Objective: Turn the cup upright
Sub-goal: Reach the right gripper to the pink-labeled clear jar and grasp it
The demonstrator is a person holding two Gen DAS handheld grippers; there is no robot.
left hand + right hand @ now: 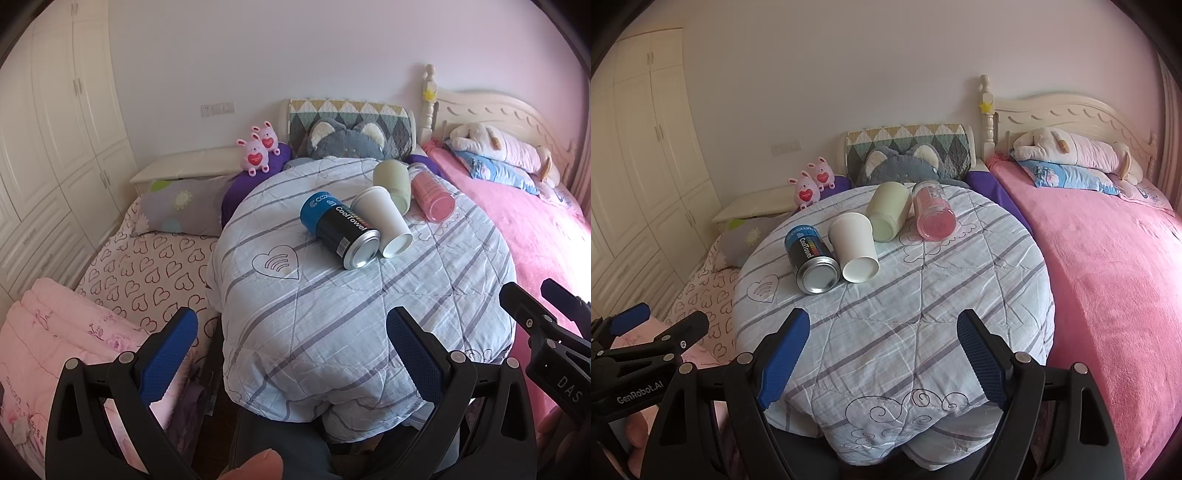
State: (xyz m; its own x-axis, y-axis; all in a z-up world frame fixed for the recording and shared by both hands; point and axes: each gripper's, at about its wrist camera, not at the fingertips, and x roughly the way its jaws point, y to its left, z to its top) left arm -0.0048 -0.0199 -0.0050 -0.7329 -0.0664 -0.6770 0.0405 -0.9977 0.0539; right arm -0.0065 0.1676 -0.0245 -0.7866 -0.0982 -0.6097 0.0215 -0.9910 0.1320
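- Blue-and-black can (812,259), lying on its side near the tabletop's left edge: "CoolTowel" in white along the body; barcode near its metal end.
- Left gripper (629,318) body: "GenRobot.AI".
- Right gripper (546,306) body: "DAS", partly cut off.

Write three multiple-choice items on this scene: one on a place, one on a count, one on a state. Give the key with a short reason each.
1. What lies directly beside the white paper cup, touching it on the side toward the wardrobe?
A. the pink bottle
B. the blue and black can
C. the plush rabbits

2. How many containers lie on the striped quilt?
A. two
B. four
C. six

3. How do the left gripper and the right gripper stand?
A. both open and empty
B. both shut on cups
C. one holds the can

Key: 1 B, the blue and black can rests against the cup. 2 B, can, paper cup, green cup and pink bottle. 3 A, the quilt shows between each pair of blue pads.
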